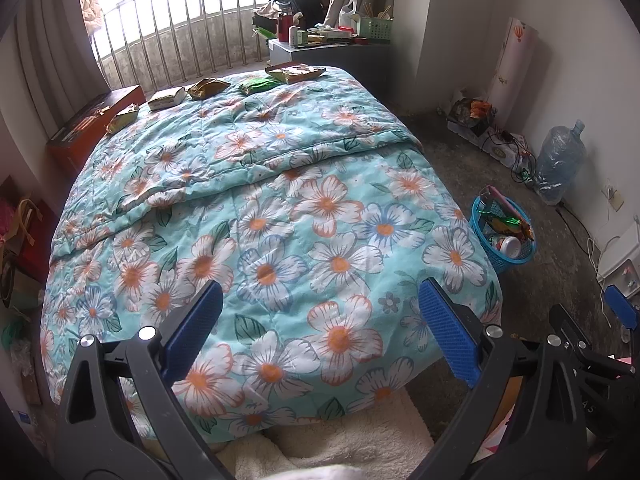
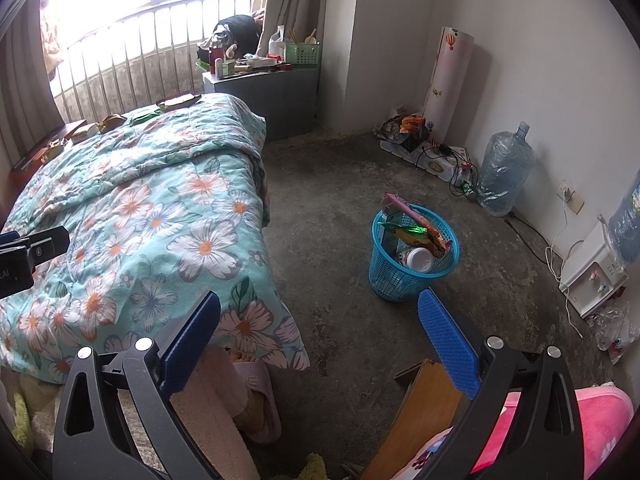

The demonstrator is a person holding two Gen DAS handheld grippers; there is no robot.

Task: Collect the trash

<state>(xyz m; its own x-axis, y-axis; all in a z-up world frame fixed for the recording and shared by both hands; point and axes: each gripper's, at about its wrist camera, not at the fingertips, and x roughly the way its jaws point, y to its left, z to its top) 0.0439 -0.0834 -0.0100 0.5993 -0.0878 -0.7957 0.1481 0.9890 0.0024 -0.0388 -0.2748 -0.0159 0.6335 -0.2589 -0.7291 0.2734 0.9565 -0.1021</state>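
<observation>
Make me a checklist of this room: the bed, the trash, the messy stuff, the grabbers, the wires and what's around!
Surface: floral quilt covers the bed.
Job's things: five snack wrappers along the far edge; blue basket on the floor already holds trash.
Clutter: crowded bedside cabinet; bags by the wall.
Grippers: left gripper open, empty; right gripper open, empty.
Cables: tangled wires near the water jug.
Surroundings: railed window, curtains, bare concrete floor.
</observation>
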